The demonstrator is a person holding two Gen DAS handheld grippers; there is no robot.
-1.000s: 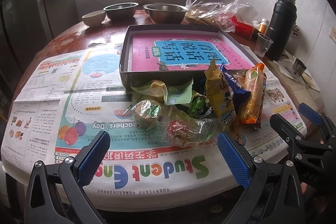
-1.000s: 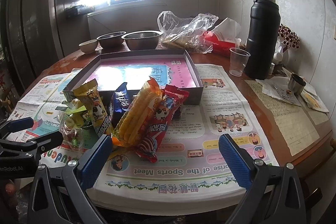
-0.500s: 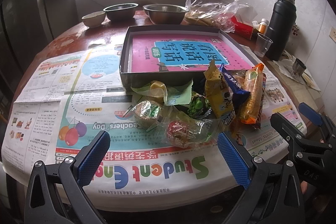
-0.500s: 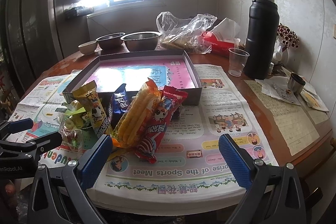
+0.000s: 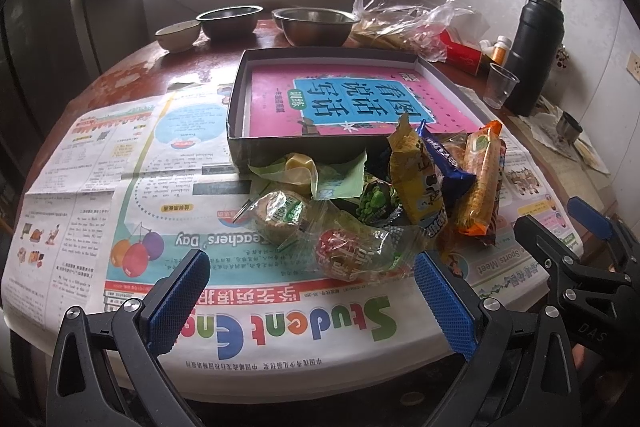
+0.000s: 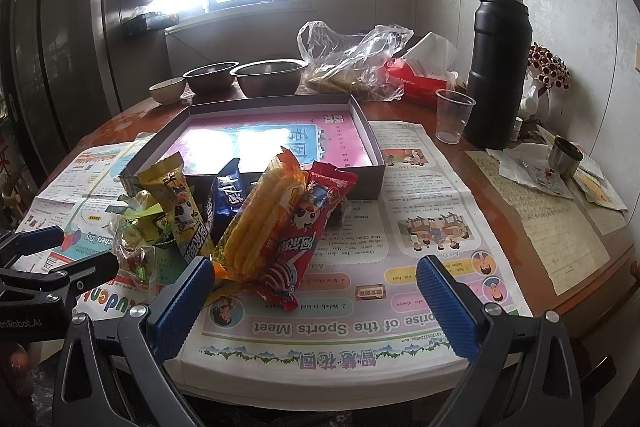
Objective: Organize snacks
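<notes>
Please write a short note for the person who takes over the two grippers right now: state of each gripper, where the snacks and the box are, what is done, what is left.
Left gripper: open, empty, low at the table edge before the pile.
Right gripper: open, empty, beside the pile.
Snacks: the long orange packet of yellow sticks, red cartoon packet, yellow packet, dark blue packet and clear-wrapped round cakes lie heaped on the newspaper, against the near wall of the shallow grey cardboard box.
Done: nothing; the box holds only its pink printed sheet.
Left: probably move every snack into the box.

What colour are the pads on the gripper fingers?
Blue, with a fine dotted texture, on black arms. The pads show best in the right wrist view.
</notes>
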